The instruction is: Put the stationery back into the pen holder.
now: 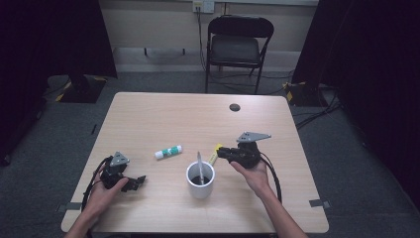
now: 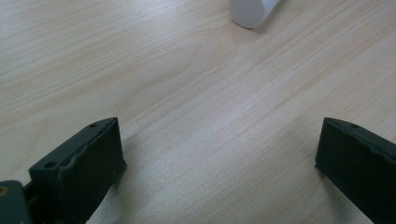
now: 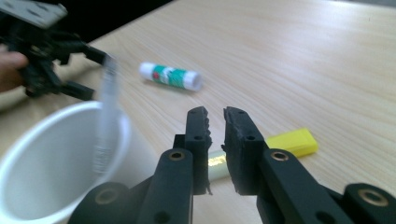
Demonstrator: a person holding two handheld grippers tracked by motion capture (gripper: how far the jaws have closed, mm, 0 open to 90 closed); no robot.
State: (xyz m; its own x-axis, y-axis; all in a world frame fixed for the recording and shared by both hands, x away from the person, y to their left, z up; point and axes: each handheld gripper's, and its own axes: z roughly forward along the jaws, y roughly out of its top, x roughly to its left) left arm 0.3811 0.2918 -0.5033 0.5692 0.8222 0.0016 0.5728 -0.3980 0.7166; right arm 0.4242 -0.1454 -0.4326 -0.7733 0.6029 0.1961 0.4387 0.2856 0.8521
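The right hand-held gripper [image 3: 215, 116] is clenched on a yellow-capped marker [image 3: 289, 142] lying flat on the pale wooden counter [image 1: 163, 116], just beside a white round cup [image 1: 200, 181]; the left hand-held gripper [image 1: 130, 182] rests released, jaws wide over bare wood; a green-and-white glue stick [image 1: 168, 151] lies between them.

A black folding chair [image 1: 238, 47] stands on the grey floor [image 1: 163, 82] just behind the wooden surface [image 1: 163, 119], with black curtains [image 1: 54, 34] on both sides.
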